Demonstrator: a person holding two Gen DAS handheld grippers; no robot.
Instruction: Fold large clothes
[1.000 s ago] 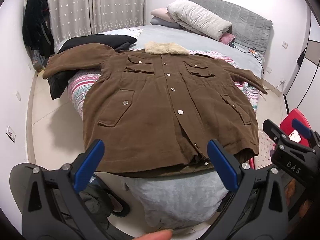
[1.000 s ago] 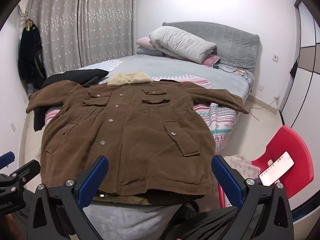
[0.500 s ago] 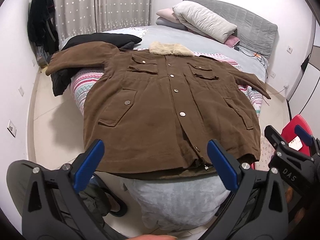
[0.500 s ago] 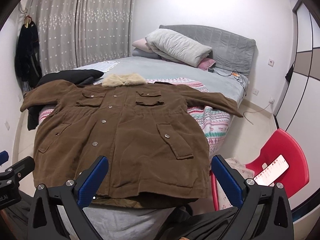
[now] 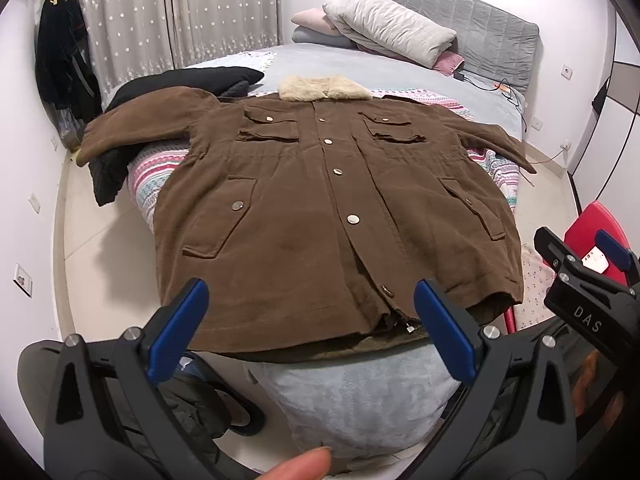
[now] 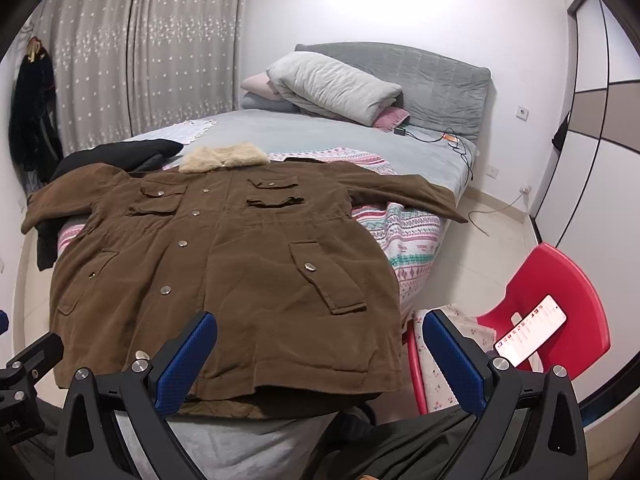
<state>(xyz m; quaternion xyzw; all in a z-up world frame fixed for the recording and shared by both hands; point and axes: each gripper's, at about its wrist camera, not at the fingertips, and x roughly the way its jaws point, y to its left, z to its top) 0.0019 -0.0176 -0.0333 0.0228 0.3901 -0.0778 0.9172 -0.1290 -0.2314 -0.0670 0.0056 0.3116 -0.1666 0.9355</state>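
left gripper (image 5: pixel 306 324) hovering released, jaws spread wide, just short of the hem of the brown coat (image 5: pixel 320 208); right gripper (image 6: pixel 320 354) likewise released and empty above the hem's right half. coat lying front up, buttoned, spread flat across the foot of the bed (image 6: pixel 332 140), sleeves out to both sides, fur collar (image 5: pixel 322 88) at the far end. judging the first fold not yet begun: probably best starting with a sleeve (image 6: pixel 404 194), pinching near the cuff and carrying it across the chest, keeping the thick cloth flat. reading "das" on the right gripper's body in the left view; phone (image 6: pixel 530 330) text on the red chair (image 6: pixel 560 280) too small to read.
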